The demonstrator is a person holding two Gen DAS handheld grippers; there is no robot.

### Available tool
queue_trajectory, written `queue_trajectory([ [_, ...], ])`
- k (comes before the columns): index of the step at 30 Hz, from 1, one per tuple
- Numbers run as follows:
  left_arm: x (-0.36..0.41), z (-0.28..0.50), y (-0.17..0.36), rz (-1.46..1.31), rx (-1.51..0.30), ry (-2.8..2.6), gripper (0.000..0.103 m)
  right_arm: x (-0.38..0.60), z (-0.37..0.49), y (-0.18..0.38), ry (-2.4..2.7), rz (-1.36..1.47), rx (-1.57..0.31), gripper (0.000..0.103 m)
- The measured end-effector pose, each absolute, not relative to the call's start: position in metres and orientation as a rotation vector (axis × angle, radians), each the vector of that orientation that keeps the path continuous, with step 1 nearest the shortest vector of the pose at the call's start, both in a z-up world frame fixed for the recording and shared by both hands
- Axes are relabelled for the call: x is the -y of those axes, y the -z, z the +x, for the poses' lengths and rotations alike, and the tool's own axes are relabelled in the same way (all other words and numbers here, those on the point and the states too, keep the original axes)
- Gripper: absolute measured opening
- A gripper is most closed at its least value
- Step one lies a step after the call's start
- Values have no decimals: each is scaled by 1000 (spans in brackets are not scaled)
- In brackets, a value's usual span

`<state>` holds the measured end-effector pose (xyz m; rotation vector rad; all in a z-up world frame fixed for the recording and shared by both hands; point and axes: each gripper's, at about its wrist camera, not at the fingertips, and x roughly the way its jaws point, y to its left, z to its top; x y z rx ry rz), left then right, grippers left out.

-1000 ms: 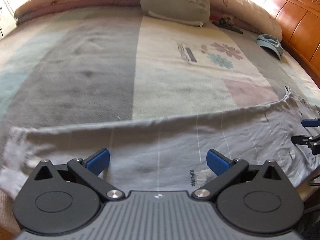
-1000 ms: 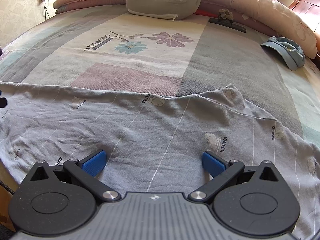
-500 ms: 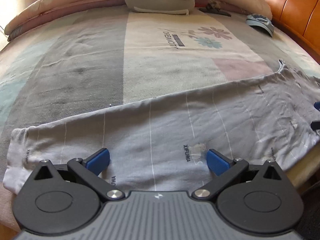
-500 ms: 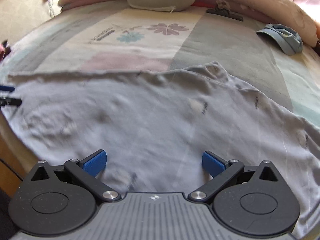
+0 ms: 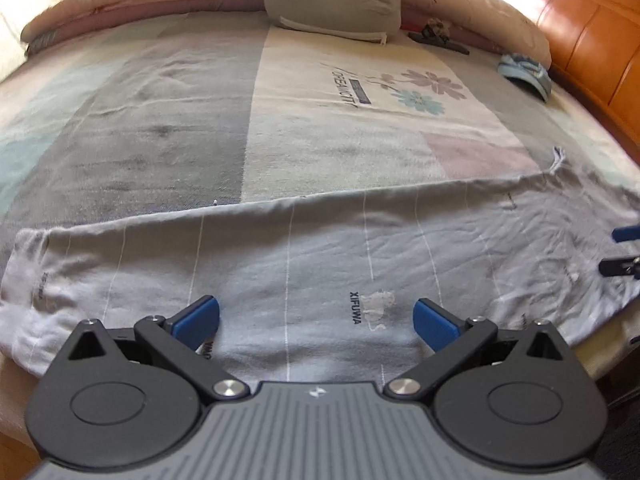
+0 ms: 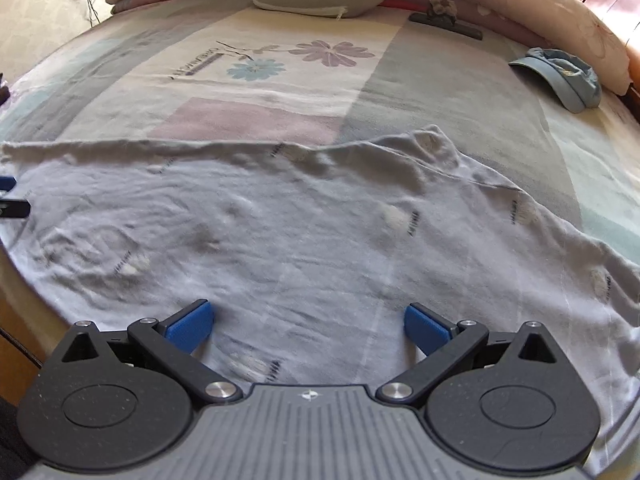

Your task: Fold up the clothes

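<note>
A pale grey garment (image 5: pixel 320 248) with thin white stripes and small dark lettering lies spread flat along the near edge of the bed, also filling the lower half of the right wrist view (image 6: pixel 304 232). My left gripper (image 5: pixel 316 320) hovers just above its near hem, open, with nothing between the blue pads. My right gripper (image 6: pixel 306 324) is likewise open over the cloth. The right gripper's fingertips (image 5: pixel 624 250) show at the right edge of the left wrist view, and the left gripper's fingertips (image 6: pixel 10 196) at the left edge of the right wrist view.
The bed has a patchwork bedspread (image 5: pixel 340 120) with flower prints. A grey pillow (image 5: pixel 336 0) and rolled quilts (image 6: pixel 532 4) lie at the far end. A blue cap (image 6: pixel 564 76) rests far right, a dark object (image 6: pixel 444 22) near the pillow, a wooden headboard (image 5: pixel 592 36) beyond.
Both grippers stayed open. The left view swung slightly, bringing the garment's left end into sight. The right gripper pulled back a little, and the cloth looks smoother than a second ago.
</note>
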<state>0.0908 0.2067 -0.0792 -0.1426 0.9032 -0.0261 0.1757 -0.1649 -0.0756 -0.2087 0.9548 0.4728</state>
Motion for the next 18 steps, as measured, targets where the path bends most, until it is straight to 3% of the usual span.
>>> queue_trajectory([
  [18,-324,18,65,-907,-595,-223,102,114,188,44,-651,-197,-875,103],
])
